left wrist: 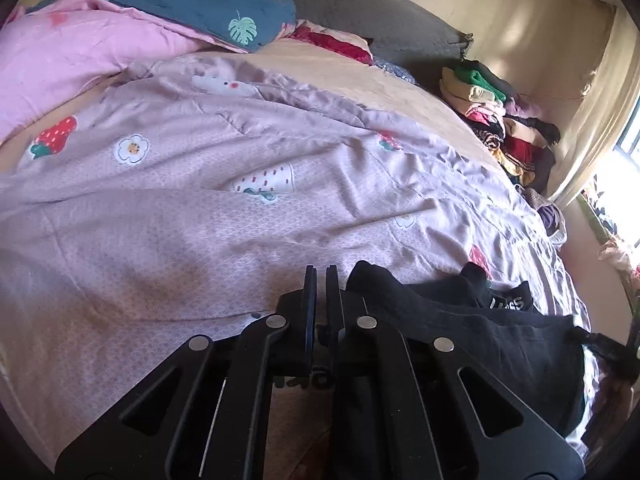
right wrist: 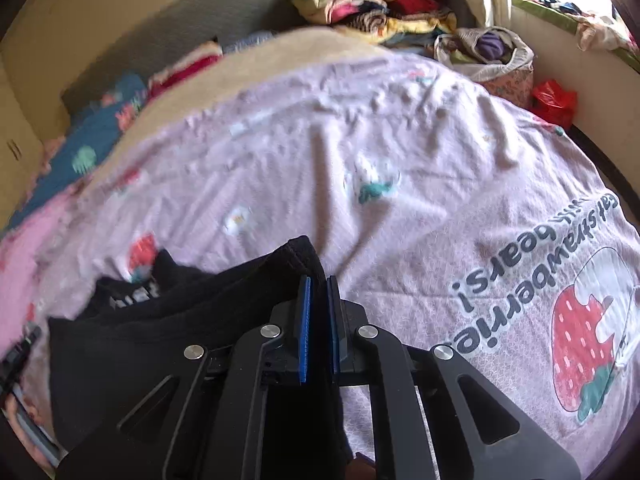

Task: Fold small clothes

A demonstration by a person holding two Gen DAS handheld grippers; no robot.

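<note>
On the pale pink quilt printed with strawberries and flowers (left wrist: 208, 216) we have a small black knitted garment with white lettering (left wrist: 472, 332) spread near the bed's front edge, and we hold it at both ends. Our left gripper (left wrist: 321, 276) has its jaws drawn fully together at the garment's left corner; in its own view the black cloth sits just beside the right finger, so we cannot see the pinch itself, only that the fabric rides up at that corner. Our right gripper (right wrist: 319, 284) stands narrow, its blue-lined pads (right wrist: 305, 328) clamped on the stitched hem of the black garment (right wrist: 172, 320) at the other corner.

We judge the step to be the start of a fold: both near corners taken, the cloth slightly raised. The next move calls for carrying both corners together, level and at one pace, over to the far edge by the lettering, keeping the hem taut so no crease forms.

The left view alone shows the folded pink duvet (left wrist: 64, 60) and the dark teal leaf-print cover (left wrist: 208, 12) at the head of the bed. The right view, somewhat blurred, alone shows the large strawberry picture with grey wording (right wrist: 576, 336), a red plastic bag (right wrist: 554, 100), and the cloth actually lying between the right pads. Both show the pile of mixed folded clothes (right wrist: 360, 4) at the far side.
</note>
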